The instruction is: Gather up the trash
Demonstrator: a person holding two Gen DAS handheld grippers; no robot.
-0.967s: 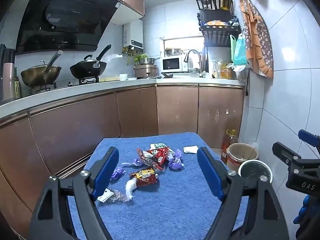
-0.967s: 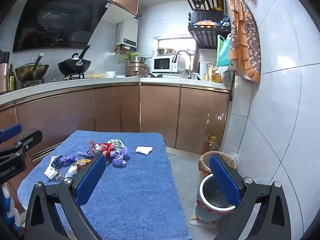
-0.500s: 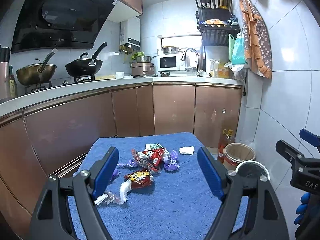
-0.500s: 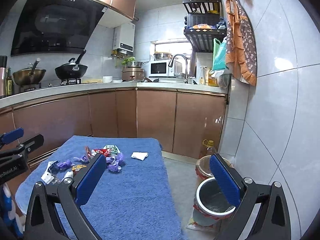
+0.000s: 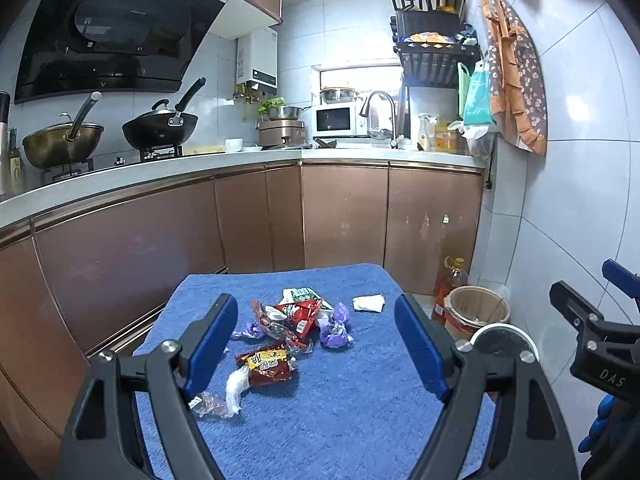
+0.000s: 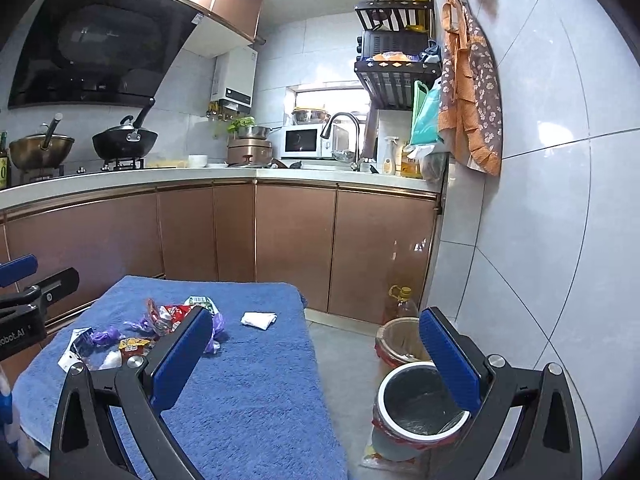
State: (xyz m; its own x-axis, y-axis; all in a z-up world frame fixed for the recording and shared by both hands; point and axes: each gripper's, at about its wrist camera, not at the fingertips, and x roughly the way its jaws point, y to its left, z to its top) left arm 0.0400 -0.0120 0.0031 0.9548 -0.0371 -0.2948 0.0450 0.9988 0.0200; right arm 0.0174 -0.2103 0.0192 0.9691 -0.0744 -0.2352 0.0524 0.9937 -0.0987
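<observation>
Trash: loose wrappers clustered on blue towel [image 5: 340, 408], left of centre, well apart from both bins.
Red snack packet [image 5: 267, 363]: nearest of the cluster, flat on towel, just beside clear plastic wrapper [image 5: 224, 398].
Red wrappers [image 5: 298, 314]: heaped at middle of cluster, touching purple wrapper [image 5: 335, 328].
White paper scrap [image 5: 369, 303]: alone, toward far right corner of towel.
White-rimmed bin [image 6: 420, 402]: on floor right of towel; dark liner inside, contents not discernible.
Tan-lined bin [image 6: 400, 340]: just behind the first, beside oil bottle [image 6: 401, 300]; interior mostly hidden.
Left gripper [image 5: 316, 344]: jaws spread wide, nothing between them, poised above the wrappers.
Right gripper [image 6: 316, 360]: jaws spread wide, holding nothing; left finger over towel edge, right finger over white-rimmed bin.
</observation>
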